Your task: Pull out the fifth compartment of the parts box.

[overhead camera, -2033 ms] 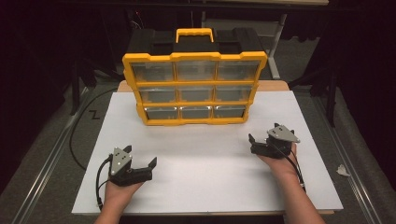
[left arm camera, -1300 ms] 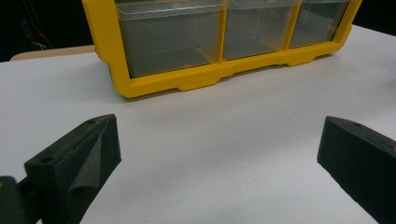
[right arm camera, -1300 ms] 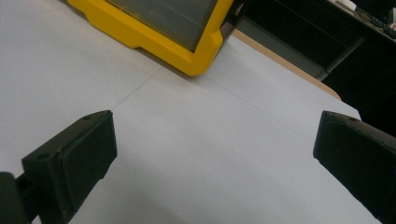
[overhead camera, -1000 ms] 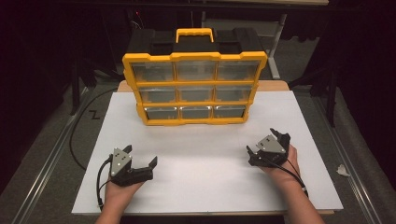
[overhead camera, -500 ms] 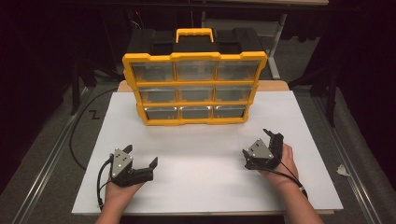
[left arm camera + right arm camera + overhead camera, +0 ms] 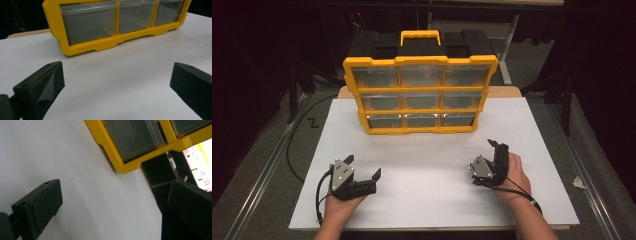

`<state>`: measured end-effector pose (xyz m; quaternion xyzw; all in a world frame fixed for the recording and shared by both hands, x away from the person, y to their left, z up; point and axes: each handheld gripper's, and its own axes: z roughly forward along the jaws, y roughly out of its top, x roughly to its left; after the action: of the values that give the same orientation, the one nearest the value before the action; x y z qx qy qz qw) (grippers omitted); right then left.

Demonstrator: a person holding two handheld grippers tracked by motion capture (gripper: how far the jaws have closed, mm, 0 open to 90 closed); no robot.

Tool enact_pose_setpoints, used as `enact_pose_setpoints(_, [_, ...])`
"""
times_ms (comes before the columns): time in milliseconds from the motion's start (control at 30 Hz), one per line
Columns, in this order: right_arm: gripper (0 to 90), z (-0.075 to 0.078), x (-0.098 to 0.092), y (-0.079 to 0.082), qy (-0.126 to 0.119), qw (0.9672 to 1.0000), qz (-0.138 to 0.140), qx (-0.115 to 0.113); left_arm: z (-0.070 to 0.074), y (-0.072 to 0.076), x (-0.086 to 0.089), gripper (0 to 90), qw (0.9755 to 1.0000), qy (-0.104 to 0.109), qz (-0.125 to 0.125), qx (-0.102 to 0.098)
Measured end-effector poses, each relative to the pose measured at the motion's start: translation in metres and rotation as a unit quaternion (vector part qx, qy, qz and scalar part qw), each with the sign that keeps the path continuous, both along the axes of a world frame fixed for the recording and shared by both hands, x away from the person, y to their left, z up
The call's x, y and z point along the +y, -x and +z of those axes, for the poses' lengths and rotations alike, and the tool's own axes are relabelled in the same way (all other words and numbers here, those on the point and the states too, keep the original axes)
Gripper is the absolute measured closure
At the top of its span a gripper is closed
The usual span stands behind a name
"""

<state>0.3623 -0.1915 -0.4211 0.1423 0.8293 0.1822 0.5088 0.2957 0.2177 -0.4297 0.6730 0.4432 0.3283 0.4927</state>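
1. Resting low on the white table (image 6: pixel 432 165), my left gripper (image 6: pixel 362 167) gapes empty; my right gripper (image 6: pixel 496 156), rolled sideways, gapes too.
2. One yellow organizer (image 6: pixel 419 95), nine clear drawers, stands well ahead.

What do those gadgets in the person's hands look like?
Each tool, the left tool and the right tool, is black with two blocky, wedge-shaped jaws. A grey three-cornered plate sits on top, and a thin black cable trails back past the wrist. The forearms are bare, without sleeves.
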Motion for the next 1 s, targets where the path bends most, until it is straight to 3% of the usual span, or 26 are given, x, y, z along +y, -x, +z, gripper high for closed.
enact_pose_setpoints(167, [0.8, -0.001, 0.005, 0.004, 0.037, 0.9991, 0.006, -0.019, 0.0, 0.0, 0.0, 0.0, 1.0, -0.001, 0.0, 0.001])
enact_pose_setpoints(267, [0.7, 0.0, 0.008, 0.005, 0.069, 0.997, 0.018, -0.031, 0.0, 0.0, 0.0, 0.0, 1.0, -0.001, 0.0, 0.002])
enact_pose_setpoints(367, [0.7, -0.001, 0.011, 0.007, 0.077, 0.9964, 0.018, -0.032, 0.0, 0.0, 0.0, 0.0, 1.0, -0.001, 0.0, 0.002])
enact_pose_setpoints(467, [0.7, -0.002, 0.014, 0.008, 0.106, 0.9932, 0.029, -0.039, 0.0, 0.0, 0.0, 0.1, 1.0, -0.001, 0.0, 0.002])
enact_pose_setpoints(567, [0.8, -0.002, 0.015, 0.009, 0.116, 0.9918, 0.03, -0.046, 0.0, 0.0, 0.0, 0.0, 1.0, -0.001, 0.001, 0.003])
enact_pose_setpoints(633, [0.8, -0.002, 0.017, 0.011, 0.135, 0.9888, 0.033, -0.054, 0.0, 0.0, 0.0, 0.0, 1.0, -0.002, 0.002, 0.003])
enact_pose_setpoints(767, [0.8, -0.002, 0.018, 0.012, 0.147, 0.9867, 0.035, -0.06, 0.0, 0.0, 0.001, 0.0, 1.0, -0.004, 0.003, 0.003])
enact_pose_setpoints(867, [0.9, -0.002, 0.02, 0.013, 0.171, 0.9822, 0.038, -0.067, 0.0, 0.0, 0.001, 0.1, 1.0, -0.002, 0.004, 0.008])
enact_pose_setpoints(1000, [2.4, -0.002, 0.022, 0.014, 0.184, 0.9792, 0.04, -0.076, -0.001, 0.0, 0.0, 0.0, 0.9999, -0.003, 0.002, 0.01])
